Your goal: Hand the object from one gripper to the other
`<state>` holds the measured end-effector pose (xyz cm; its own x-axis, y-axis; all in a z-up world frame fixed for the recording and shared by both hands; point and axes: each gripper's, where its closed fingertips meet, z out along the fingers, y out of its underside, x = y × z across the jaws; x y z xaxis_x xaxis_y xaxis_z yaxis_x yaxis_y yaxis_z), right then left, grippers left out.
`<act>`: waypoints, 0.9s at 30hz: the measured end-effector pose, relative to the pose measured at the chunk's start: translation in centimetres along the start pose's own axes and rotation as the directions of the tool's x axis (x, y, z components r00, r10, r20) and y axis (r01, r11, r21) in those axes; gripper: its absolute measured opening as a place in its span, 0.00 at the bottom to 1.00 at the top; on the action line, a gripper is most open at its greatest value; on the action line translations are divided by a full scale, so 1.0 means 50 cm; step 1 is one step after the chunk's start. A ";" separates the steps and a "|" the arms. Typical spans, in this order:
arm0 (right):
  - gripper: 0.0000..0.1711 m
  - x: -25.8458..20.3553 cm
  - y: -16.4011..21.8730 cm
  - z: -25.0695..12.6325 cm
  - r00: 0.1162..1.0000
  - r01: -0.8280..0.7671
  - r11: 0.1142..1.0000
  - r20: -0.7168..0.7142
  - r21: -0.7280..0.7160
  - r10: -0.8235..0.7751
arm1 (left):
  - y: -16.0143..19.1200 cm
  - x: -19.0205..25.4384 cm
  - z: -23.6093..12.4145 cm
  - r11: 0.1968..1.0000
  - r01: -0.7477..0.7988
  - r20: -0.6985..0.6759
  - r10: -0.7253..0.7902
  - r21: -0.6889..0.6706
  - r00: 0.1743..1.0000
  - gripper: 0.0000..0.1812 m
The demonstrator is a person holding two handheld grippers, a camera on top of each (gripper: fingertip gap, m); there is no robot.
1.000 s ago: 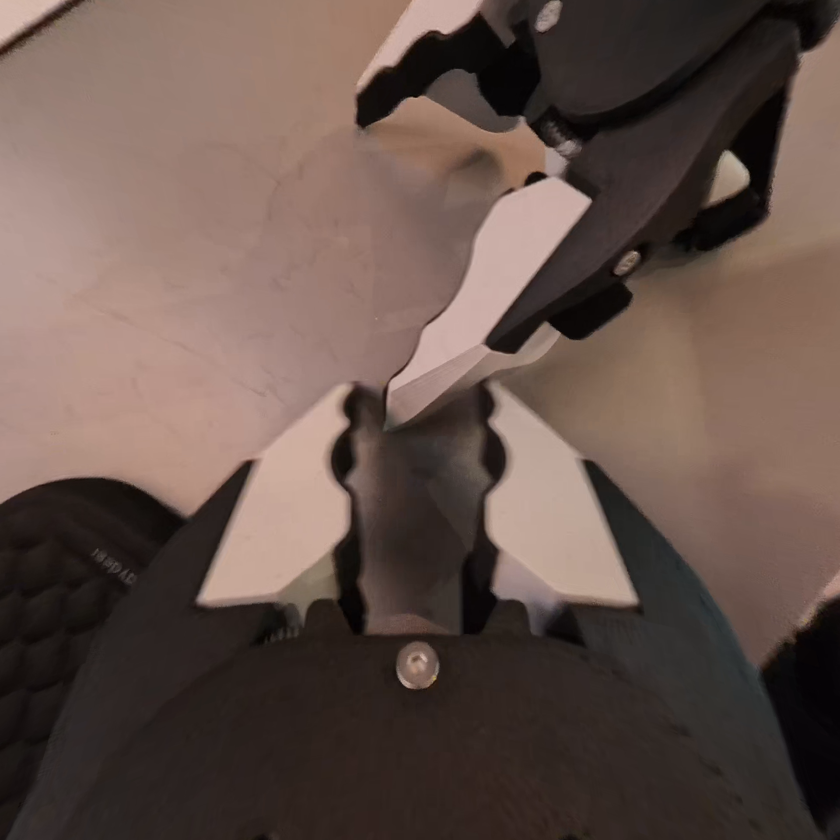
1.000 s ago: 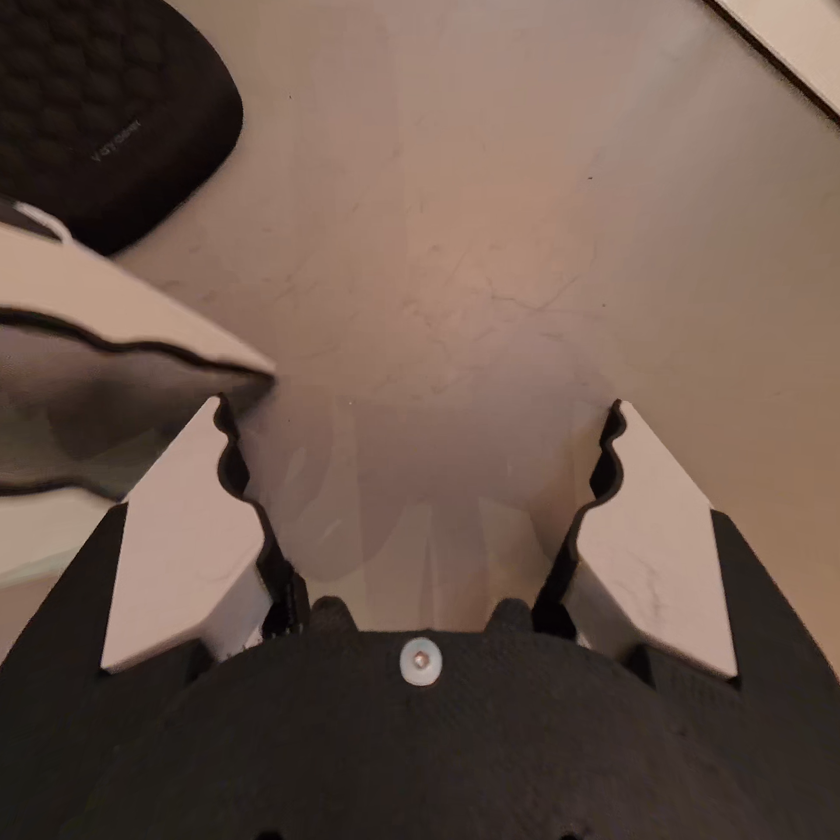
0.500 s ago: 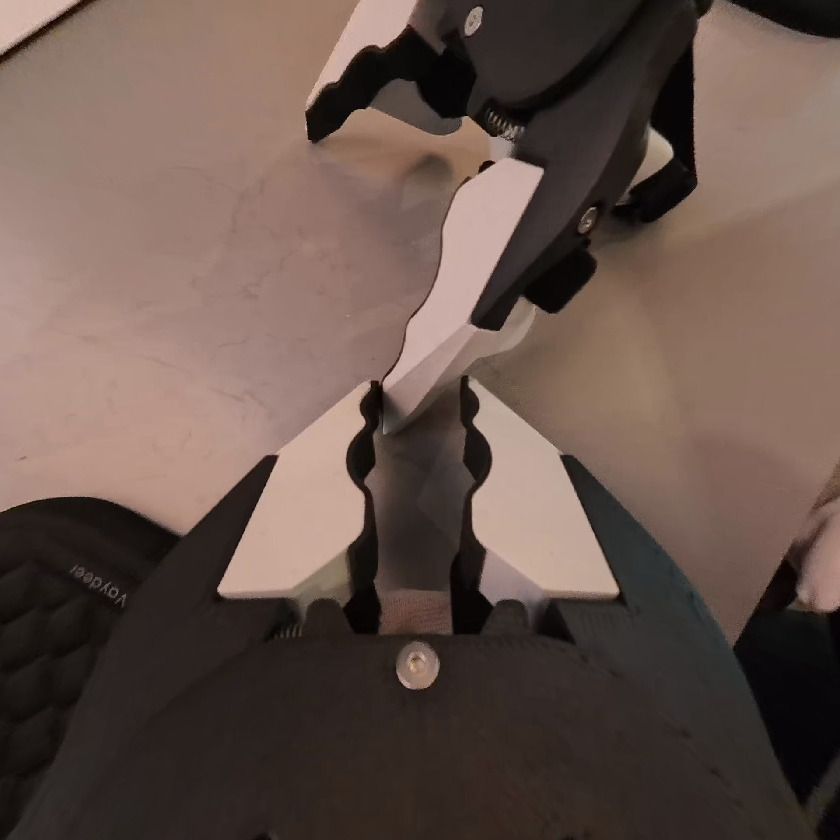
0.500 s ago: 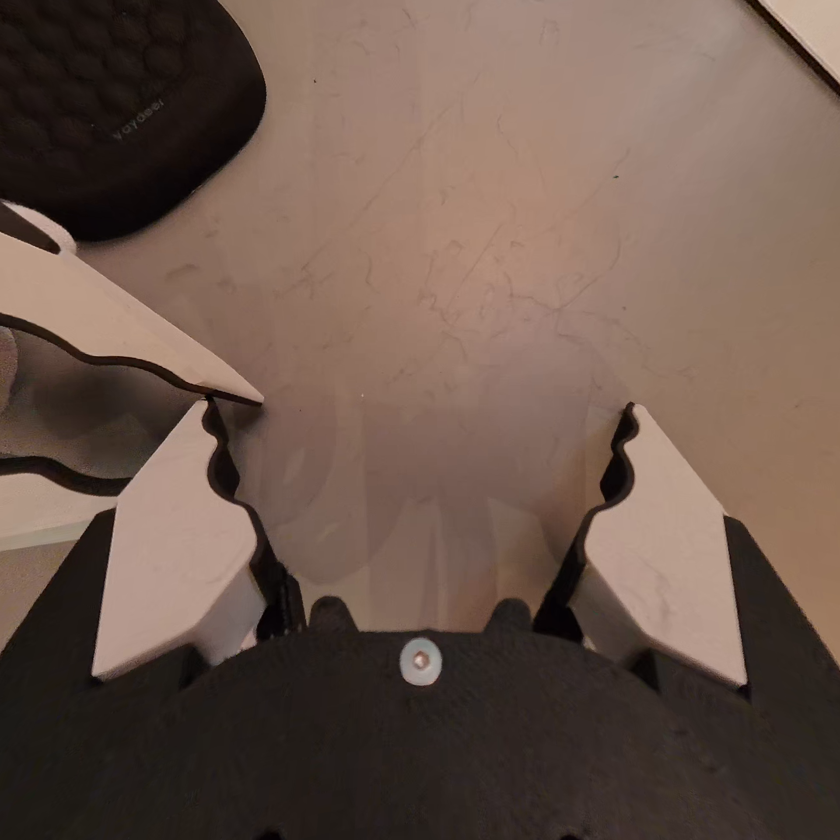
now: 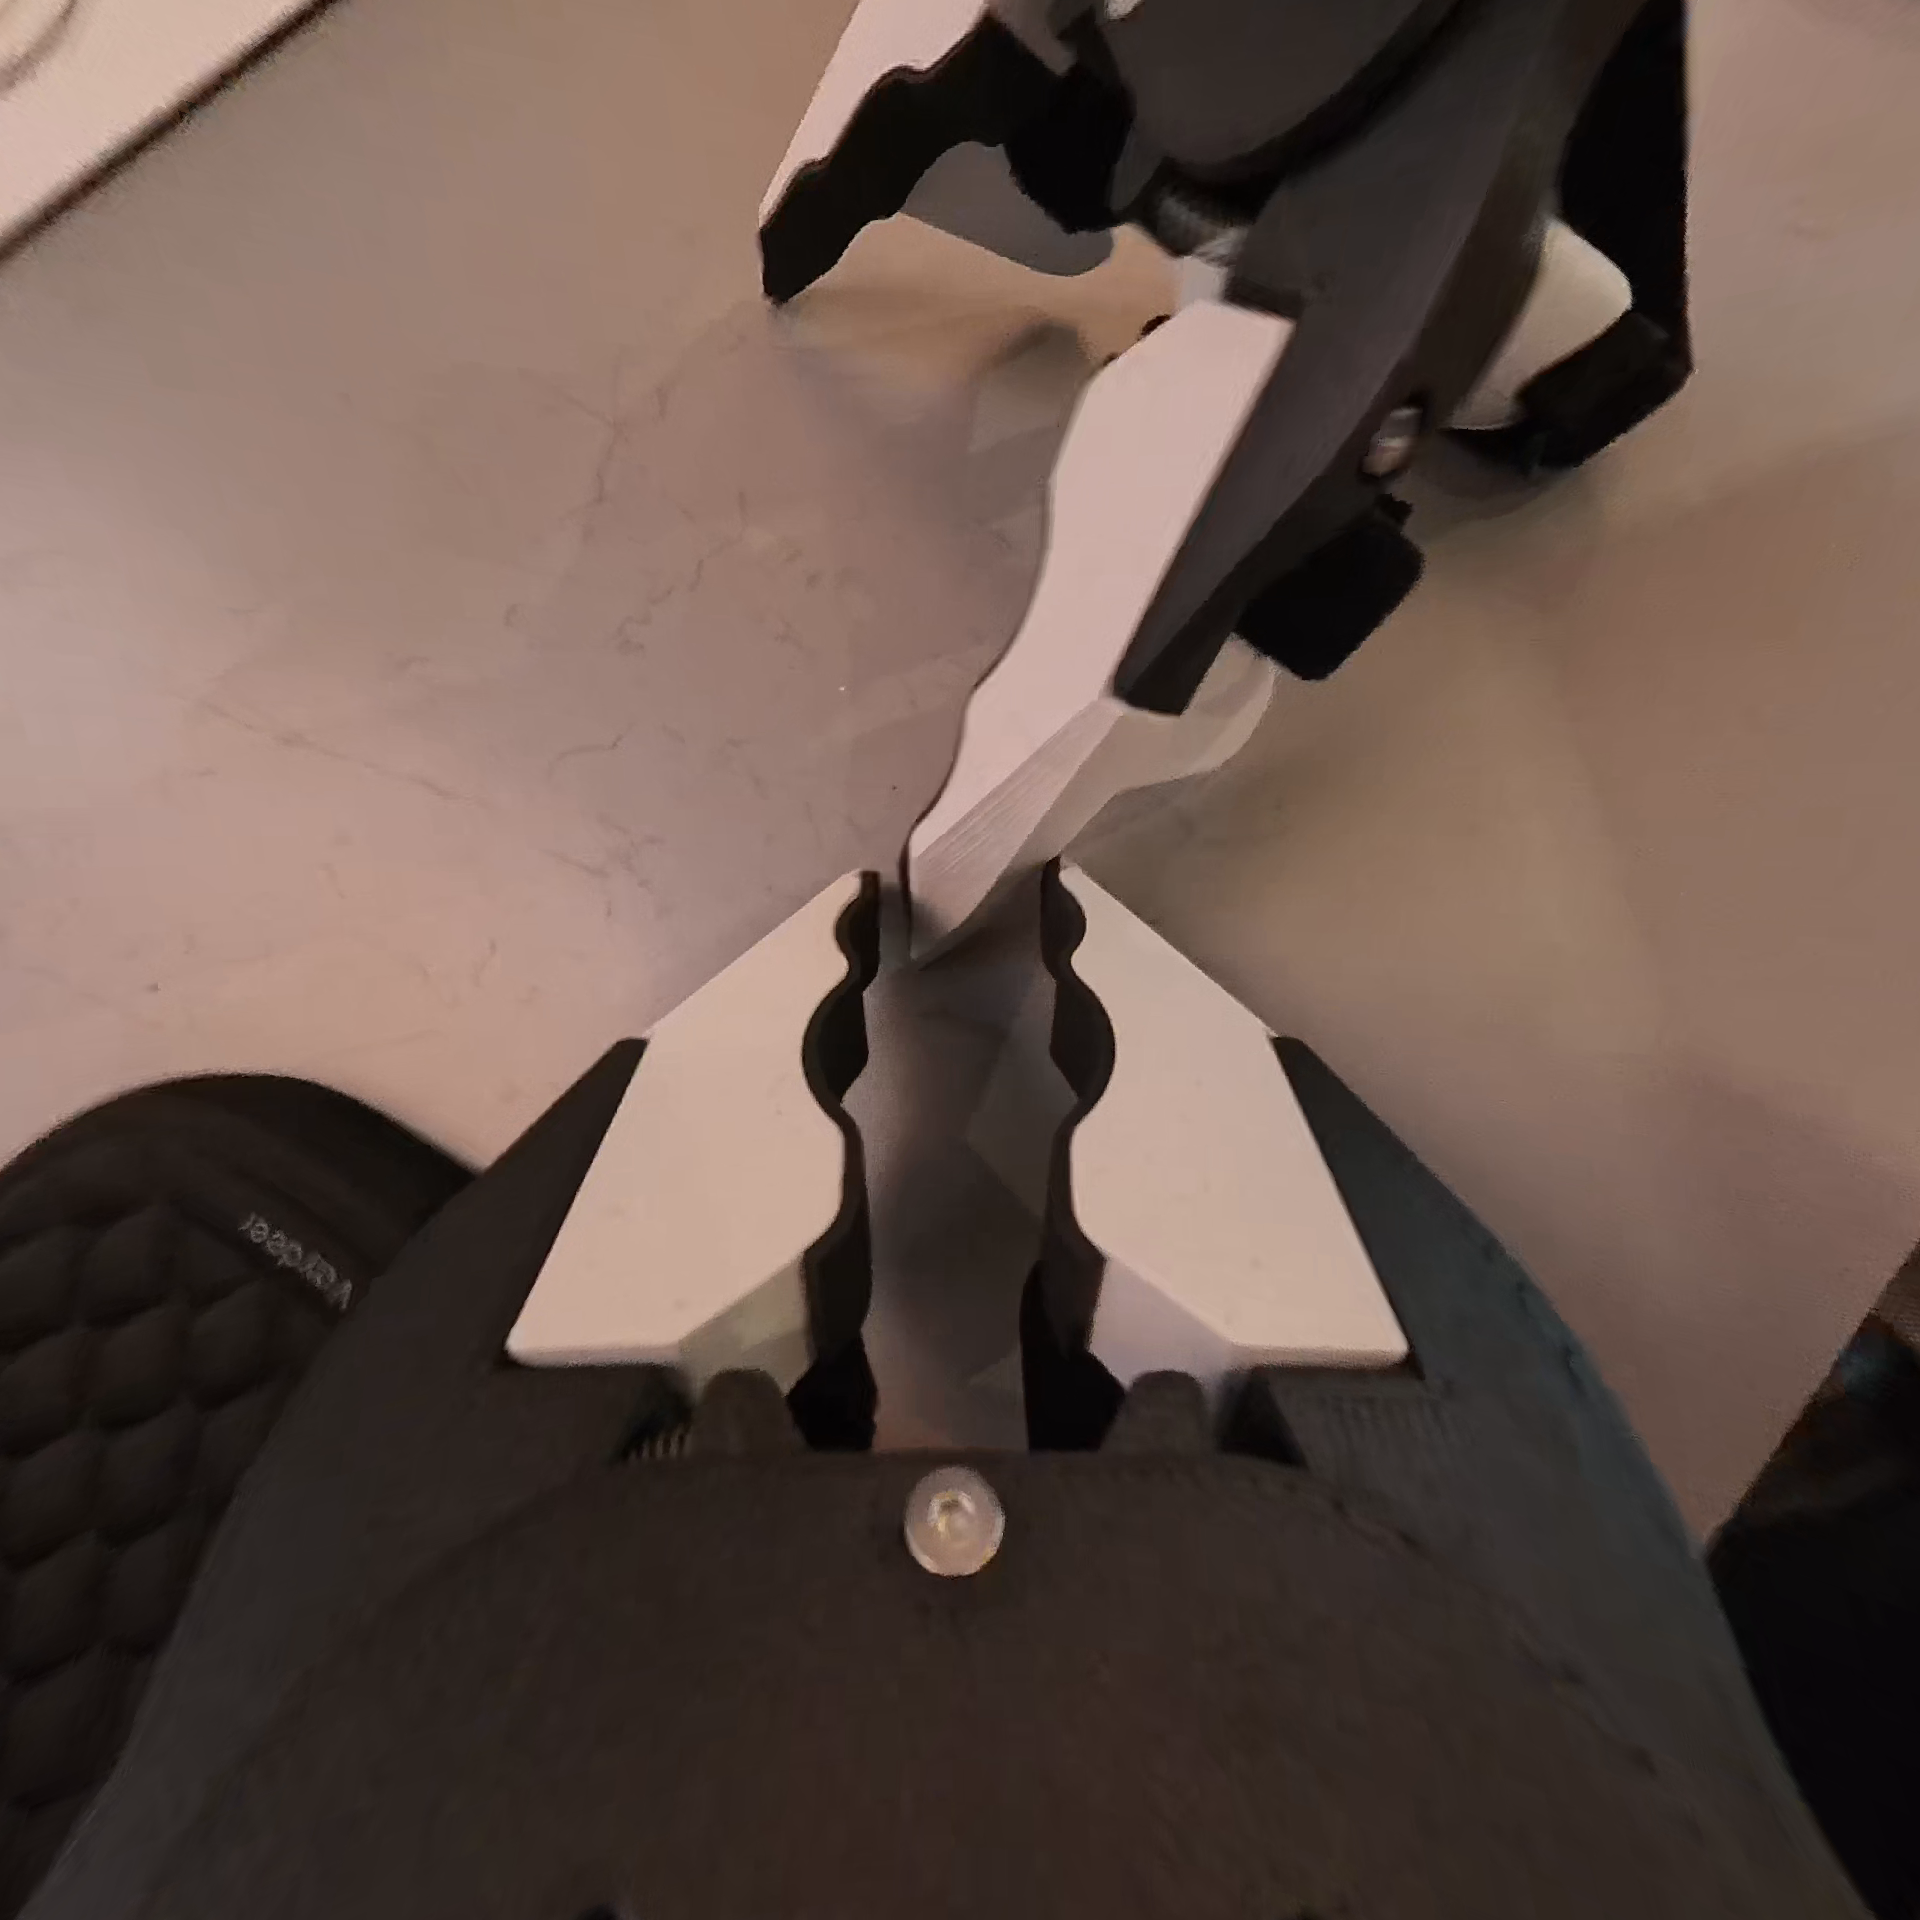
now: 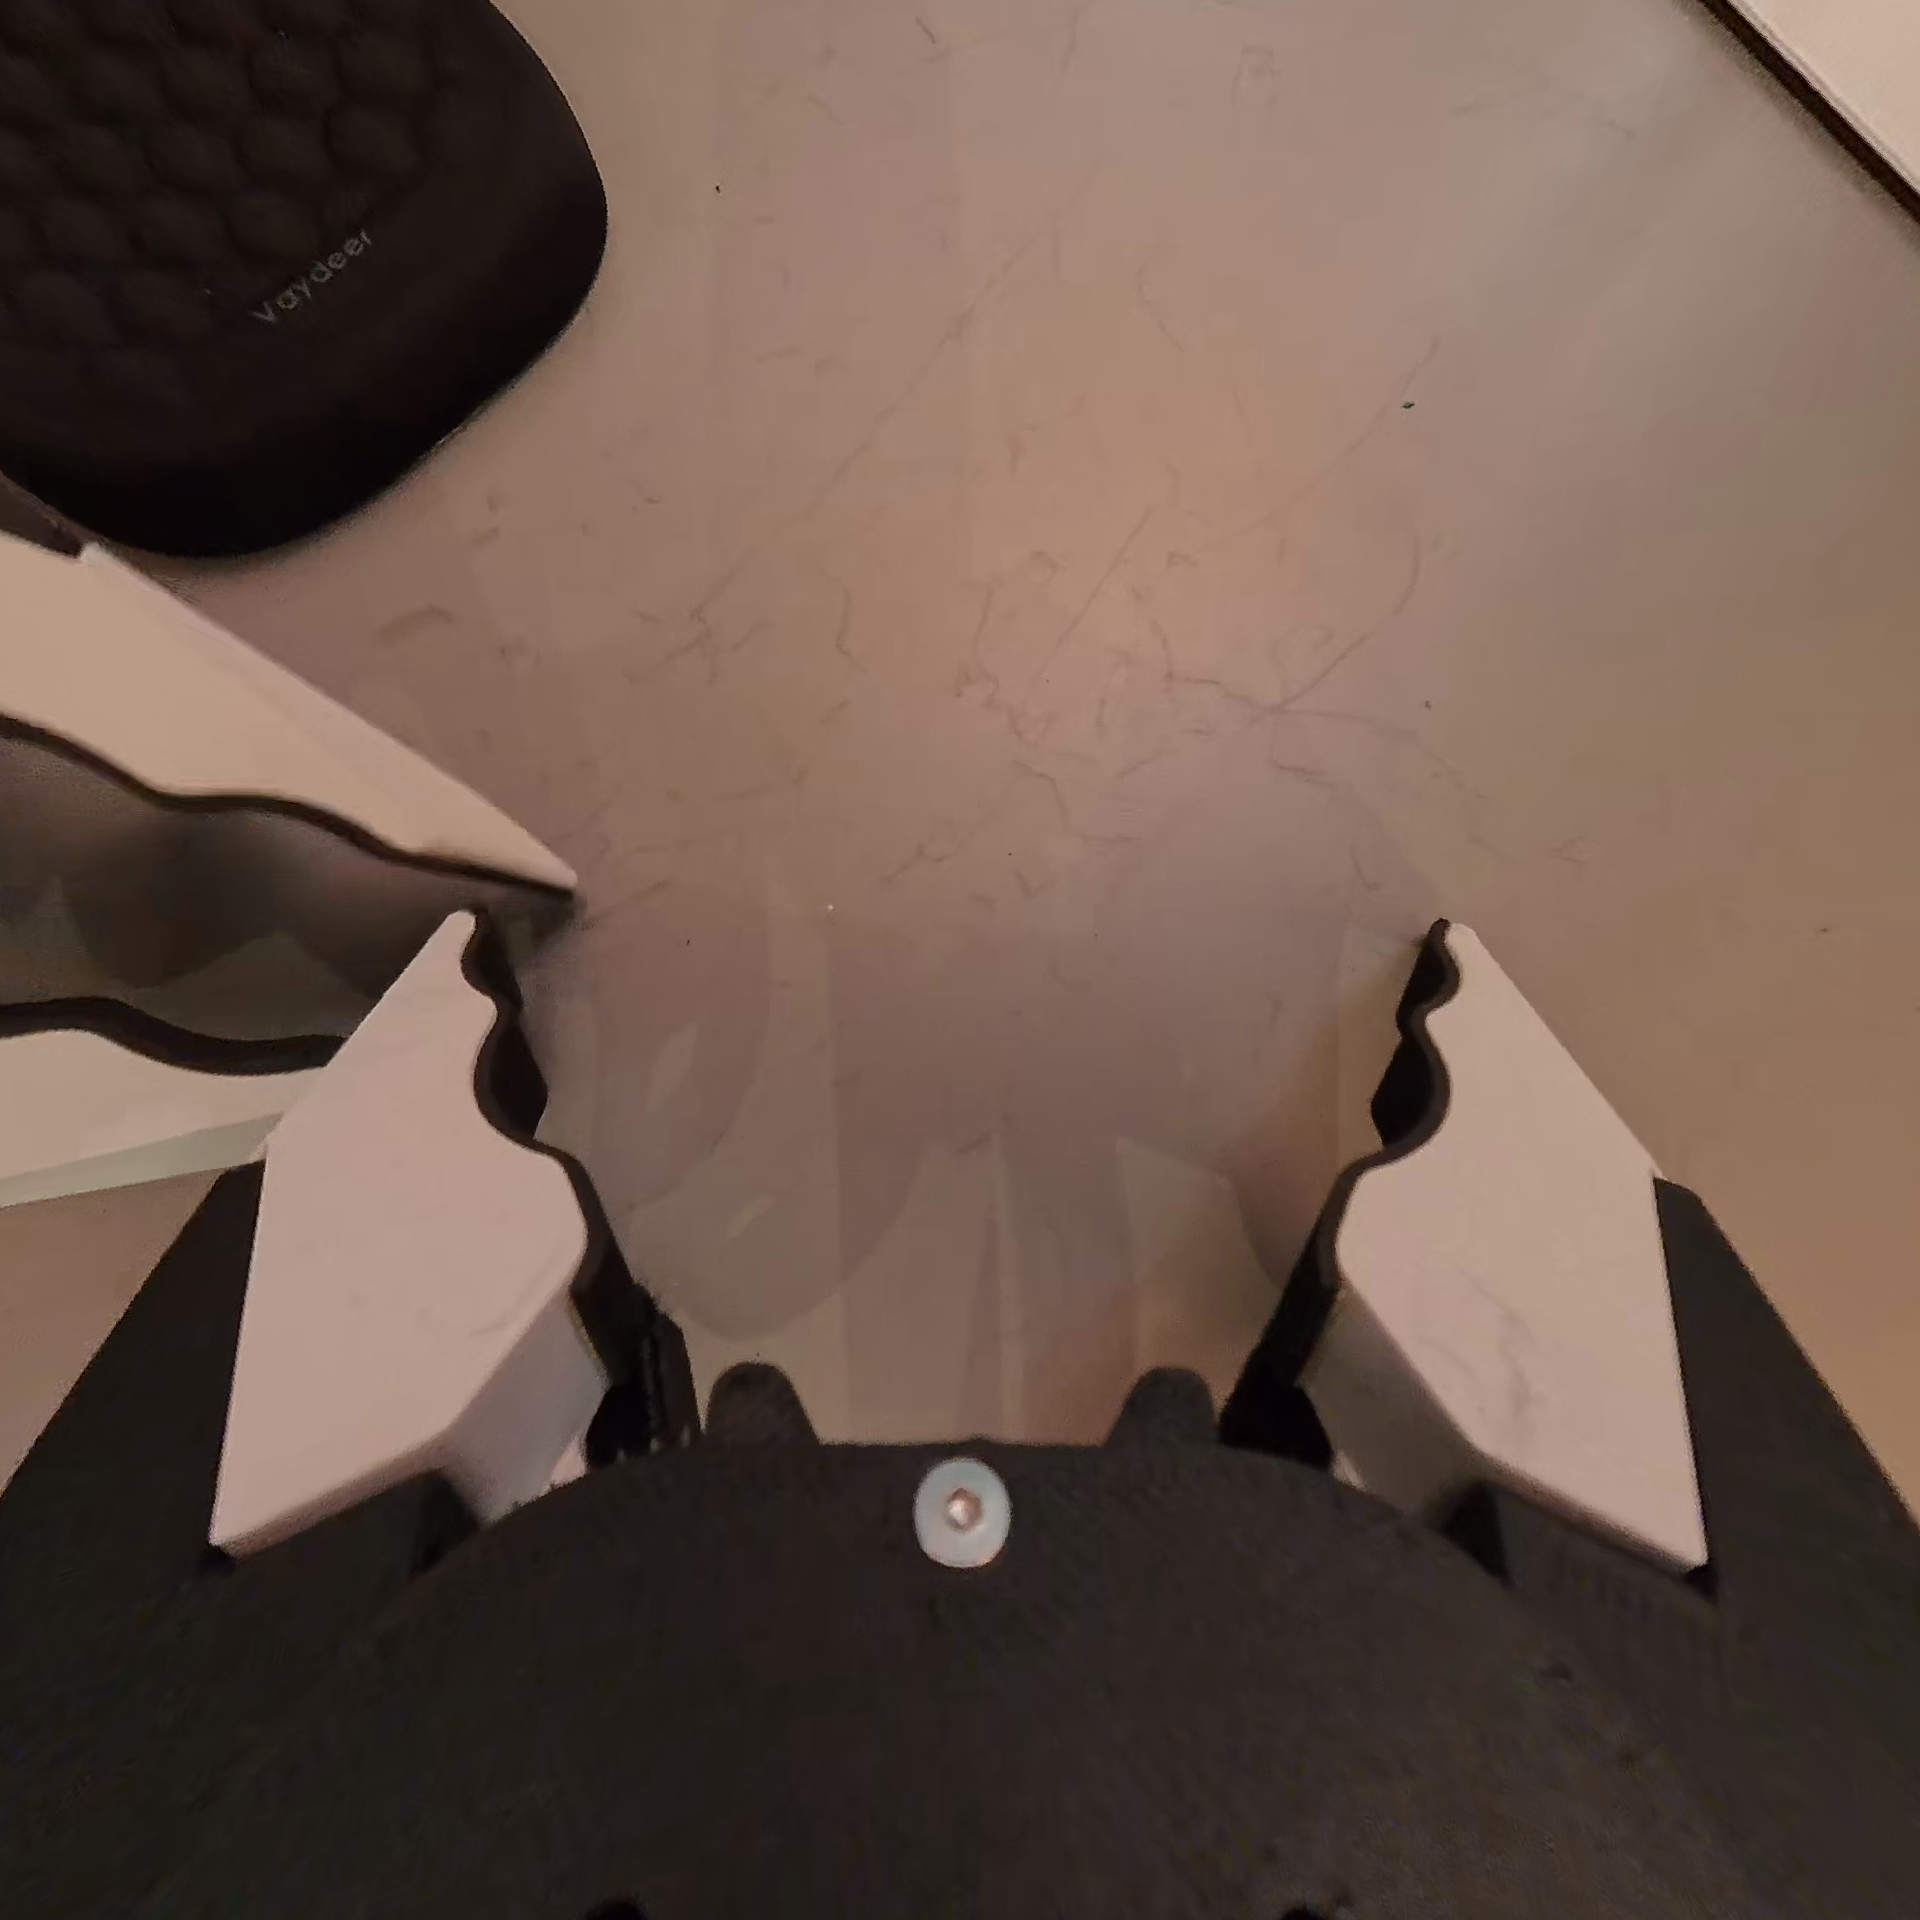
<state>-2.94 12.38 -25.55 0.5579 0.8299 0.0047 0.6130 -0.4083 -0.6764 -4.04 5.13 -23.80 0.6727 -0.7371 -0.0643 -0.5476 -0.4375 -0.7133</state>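
No loose object is held by either gripper. My left gripper [image 5: 956,883] has its jaws a narrow gap apart with nothing of its own in them. My right gripper [image 6: 956,925] is wide open and empty. In the left wrist view the right gripper [image 5: 847,603] comes in from the upper right, and the tip of its lower finger [image 5: 1091,665] sits between my left fingertips. I cannot tell whether they touch. In the right wrist view the left gripper's upper finger [image 6: 260,727] reaches in from the left beside my left fingertip. A black padded cushion [image 6: 260,260] lies on the table.
The beige marbled tabletop [image 6: 1143,520] fills both views. The black cushion [image 5: 125,1403] shows at the lower left of the left wrist view. A white strip with a dark edge [image 6: 1849,83] runs along the far corner. A dark shape [image 5: 1829,1558] sits at the lower right.
My left jaws have narrowed since a second ago and then held. The right gripper has stayed wide open, its lower fingertip staying between my left fingertips. Both views have shifted slightly.
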 end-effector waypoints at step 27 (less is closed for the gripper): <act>0.93 0.000 0.001 0.000 1.000 0.001 1.000 0.001 0.000 -0.001 | 0.016 -0.019 -0.018 0.990 0.138 -0.052 -0.137 0.017 0.989 0.17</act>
<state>-2.91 12.38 -25.56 0.5567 0.8307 0.0043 0.6134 -0.4076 -0.6765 -5.57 4.99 -23.68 0.7144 -0.6961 0.0707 -0.4410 -0.5264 -0.7269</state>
